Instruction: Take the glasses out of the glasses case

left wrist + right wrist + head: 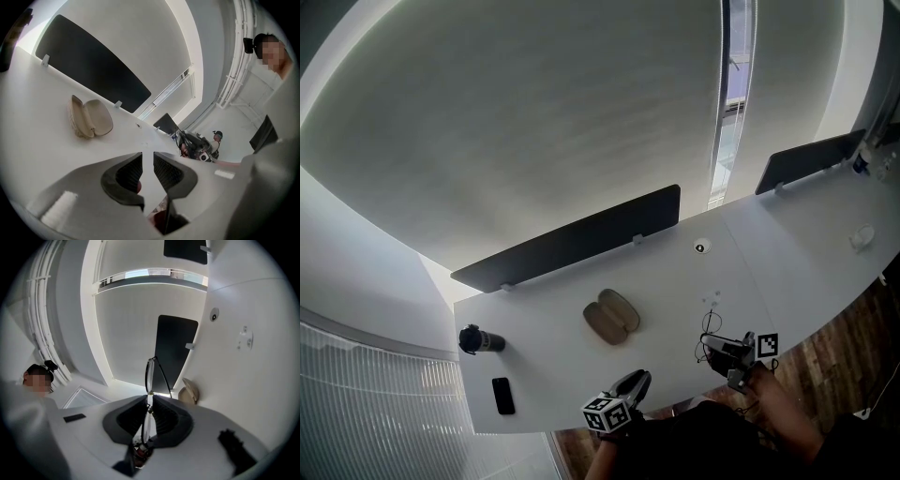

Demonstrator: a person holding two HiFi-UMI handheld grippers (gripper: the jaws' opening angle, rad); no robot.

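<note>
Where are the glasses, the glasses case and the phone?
glasses (149,374), right gripper view, on the lens that sticks out.
glasses case (611,317), head view, middle, where the open halves meet.
phone (502,396), head view, middle of its dark face.

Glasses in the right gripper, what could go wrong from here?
1. The right gripper pinches the glasses edge-on with only a thin part between its fingers; they might pivot or slip out.
2. The grip seems to fall on or near a lens, so squeezing may smudge or strain it.
3. In the head view that gripper sits near the table's front edge; glasses put down there could drop off.
</note>
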